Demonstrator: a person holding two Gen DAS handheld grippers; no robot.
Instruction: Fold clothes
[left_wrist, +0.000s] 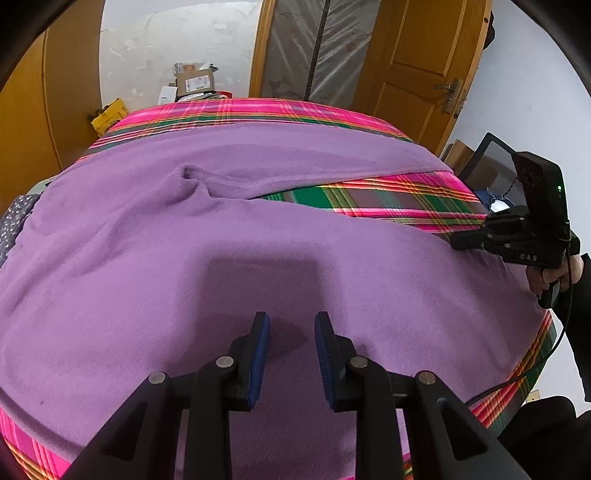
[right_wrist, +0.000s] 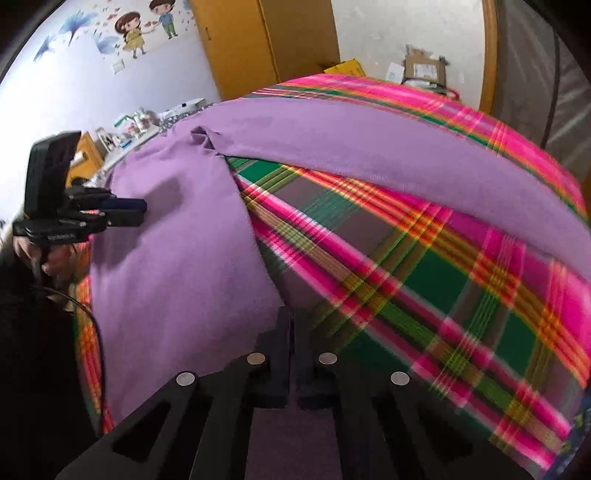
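- Where the purple garment (left_wrist: 229, 266) lies spread, it covers most of the bed's near half, a soft, fleecy knit with a matte nap and low rounded wrinkles.
- One long piece of it (right_wrist: 369, 147) runs along the far edge of the bed, and a stitched hem marks the fold where it joins the wide body.
- Between those two parts a wedge of the plaid bedcover (left_wrist: 399, 203) shows, a smooth woven cloth in pink, green, grey and orange bands.
- My left gripper (left_wrist: 291, 354) hangs over the garment near the bed's near edge; its flat blue-faced pads stand apart with only purple fleece seen between them, and nothing is pinched.
- My right gripper (right_wrist: 293, 350) has its dark fingers brought together, no gap between them, at the garment's side edge where purple meets plaid.
- Whether a lip of fleece is caught between those fingers I cannot tell; the edge sits right at the tips.
- From the left wrist view, the right gripper (left_wrist: 469, 236) reaches in at the bed's right side, touching the garment's edge.
- Past the far edge of the bed stand a cardboard box (left_wrist: 195, 83) and a panelled wooden door (left_wrist: 424, 59).
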